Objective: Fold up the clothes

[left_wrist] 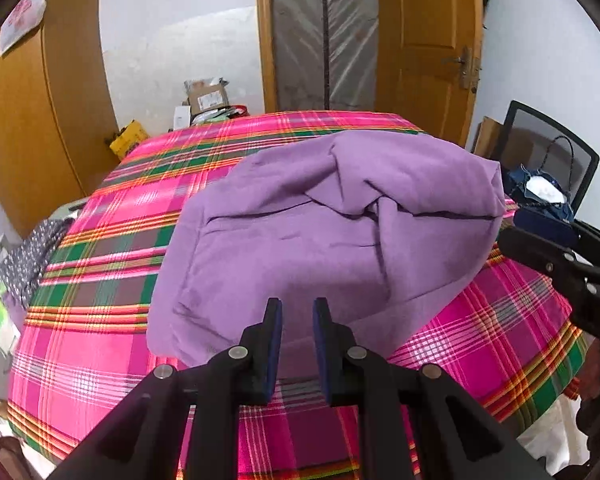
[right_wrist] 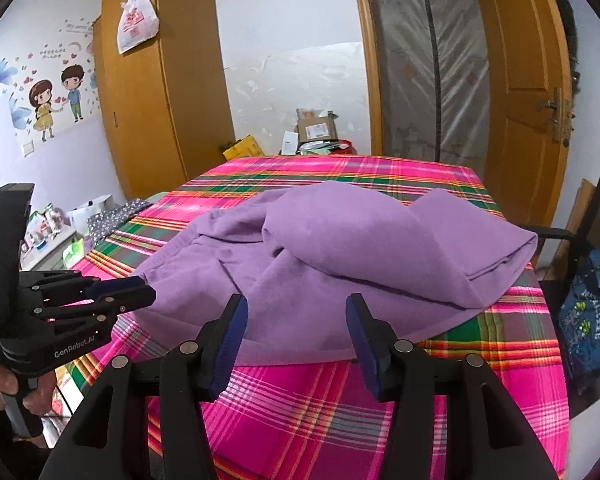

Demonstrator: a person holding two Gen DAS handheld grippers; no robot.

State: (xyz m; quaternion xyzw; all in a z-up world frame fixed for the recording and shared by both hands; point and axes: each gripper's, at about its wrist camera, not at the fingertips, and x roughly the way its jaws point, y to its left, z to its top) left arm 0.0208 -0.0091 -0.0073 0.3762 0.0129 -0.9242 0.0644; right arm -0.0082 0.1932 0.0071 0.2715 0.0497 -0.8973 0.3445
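A purple garment lies loosely folded and rumpled on the pink plaid table cover; it also shows in the right wrist view. My left gripper hovers over the garment's near edge, its jaws a small gap apart with nothing between them. In the right wrist view the left gripper sits at the garment's left corner. My right gripper is open wide and empty, just short of the garment's near hem. It appears at the right edge of the left wrist view, beside the garment's right fold.
A wooden wardrobe and a wooden door stand behind the table. Boxes are piled at the far wall. A chair with a denim bag is at the right. Clutter lies on the left floor.
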